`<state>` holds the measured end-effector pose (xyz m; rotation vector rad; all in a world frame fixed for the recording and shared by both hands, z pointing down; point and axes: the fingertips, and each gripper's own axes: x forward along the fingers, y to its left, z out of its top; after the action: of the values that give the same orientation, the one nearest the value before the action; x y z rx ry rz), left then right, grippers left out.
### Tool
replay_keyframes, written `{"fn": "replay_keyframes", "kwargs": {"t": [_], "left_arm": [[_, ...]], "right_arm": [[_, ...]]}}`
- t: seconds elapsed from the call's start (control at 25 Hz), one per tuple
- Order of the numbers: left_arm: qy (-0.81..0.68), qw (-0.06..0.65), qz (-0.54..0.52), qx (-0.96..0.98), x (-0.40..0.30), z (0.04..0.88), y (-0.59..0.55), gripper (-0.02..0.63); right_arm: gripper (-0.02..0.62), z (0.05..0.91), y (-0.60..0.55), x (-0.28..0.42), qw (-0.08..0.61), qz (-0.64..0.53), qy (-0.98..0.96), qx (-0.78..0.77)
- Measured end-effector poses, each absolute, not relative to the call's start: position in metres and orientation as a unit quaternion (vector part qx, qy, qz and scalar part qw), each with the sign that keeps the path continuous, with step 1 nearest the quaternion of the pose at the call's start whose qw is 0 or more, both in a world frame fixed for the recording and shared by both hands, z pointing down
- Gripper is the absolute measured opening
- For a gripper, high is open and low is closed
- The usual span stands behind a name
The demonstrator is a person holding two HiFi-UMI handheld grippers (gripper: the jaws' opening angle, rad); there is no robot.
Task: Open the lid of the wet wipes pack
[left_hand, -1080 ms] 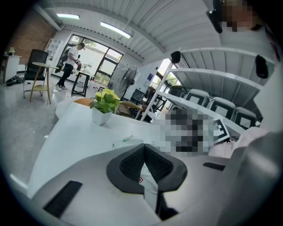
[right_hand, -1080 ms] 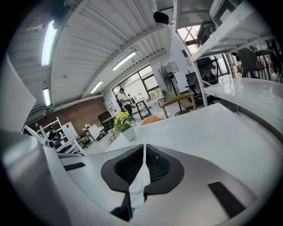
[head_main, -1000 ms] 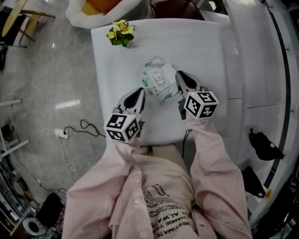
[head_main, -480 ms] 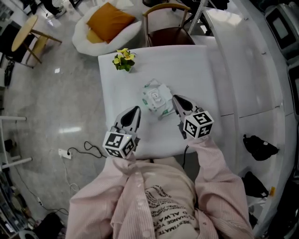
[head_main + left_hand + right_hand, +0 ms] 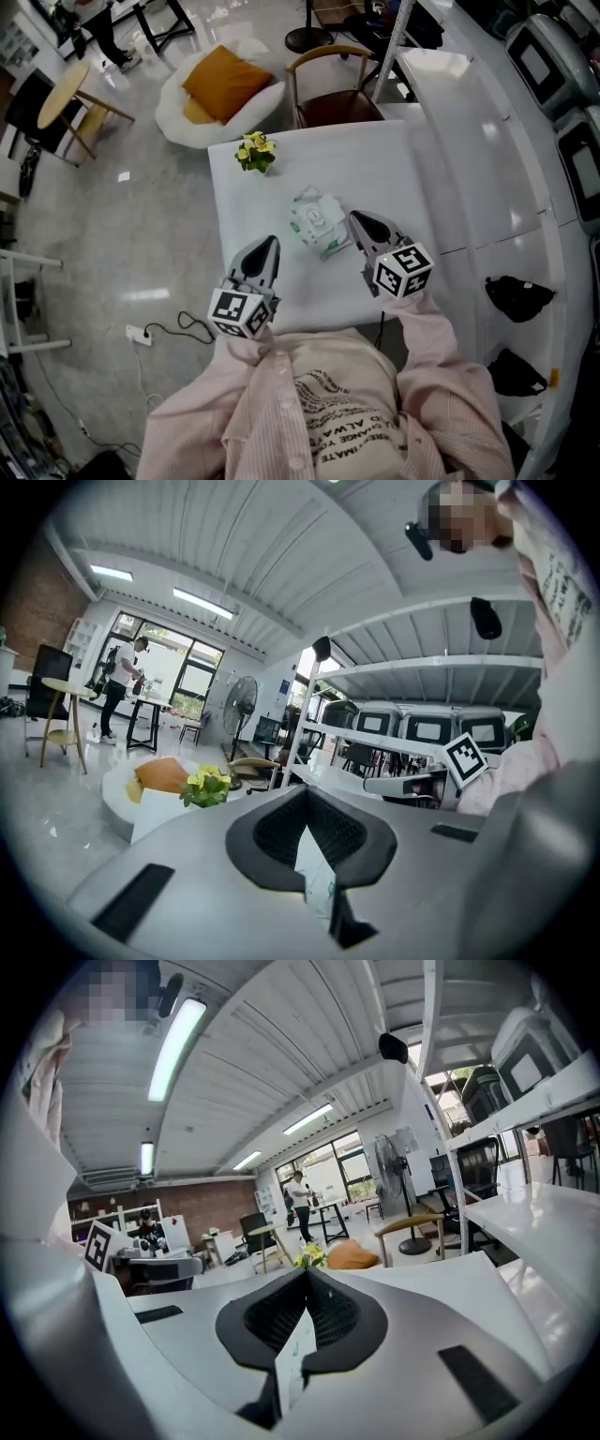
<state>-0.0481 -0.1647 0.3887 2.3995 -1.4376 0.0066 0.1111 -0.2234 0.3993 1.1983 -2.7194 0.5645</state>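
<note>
White table (image 5: 394, 169) fills the centre of the head view, grey floor on the left and a white counter along the right edge. Person in a pink striped shirt (image 5: 328, 403) takes up the bottom of the frame, one sleeve going up to each gripper. White beanbag (image 5: 183, 105) with an orange cushion (image 5: 225, 80) sits upper left, beside a wooden chair (image 5: 330, 94) at the table's far edge.

Left gripper (image 5: 271, 242) is lower left of centre, over the table's near left part, marker cube toward the person. In the left gripper view its jaws are pressed together at the tips. A thin white sliver with a bit of green print shows in the slit below them, likely the pack seen through it, not sure. Left gripper tips are clear of the pack.

Right gripper (image 5: 353, 217) is right of centre. Jaws pressed together too, with a similar white sliver low in the slit in its own view. Its tips sit just beside the pack's right edge; contact can't be judged from above.

Wet wipes pack (image 5: 317, 223) lies on the table at centre, between the two grippers and nearer the right one. White wrapper with green print, pale lid panel on top; open or closed not readable.

Small yellow flowers (image 5: 254, 152) stand near the table's upper left corner, well apart from the pack. Power strip (image 5: 139, 334) with black cable lies on the floor, lower left.
</note>
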Motion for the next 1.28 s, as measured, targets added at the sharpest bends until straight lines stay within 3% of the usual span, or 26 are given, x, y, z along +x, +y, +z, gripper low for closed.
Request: {"fn": "replay_keyframes", "kwargs": {"t": [0.68, 1.28], "left_arm": [[-0.541, 0.114, -0.04, 0.832, -0.076, 0.326, -0.169, -0.002], [-0.561, 0.112, -0.036, 0.819, -0.081, 0.325, -0.167, -0.002]], "right_arm": [[0.0, 0.321, -0.219, 0.128, -0.021, 0.114, -0.896, 0.429], [0.0, 0.317, -0.218, 0.139, -0.025, 0.093, -0.889, 0.448]]}}
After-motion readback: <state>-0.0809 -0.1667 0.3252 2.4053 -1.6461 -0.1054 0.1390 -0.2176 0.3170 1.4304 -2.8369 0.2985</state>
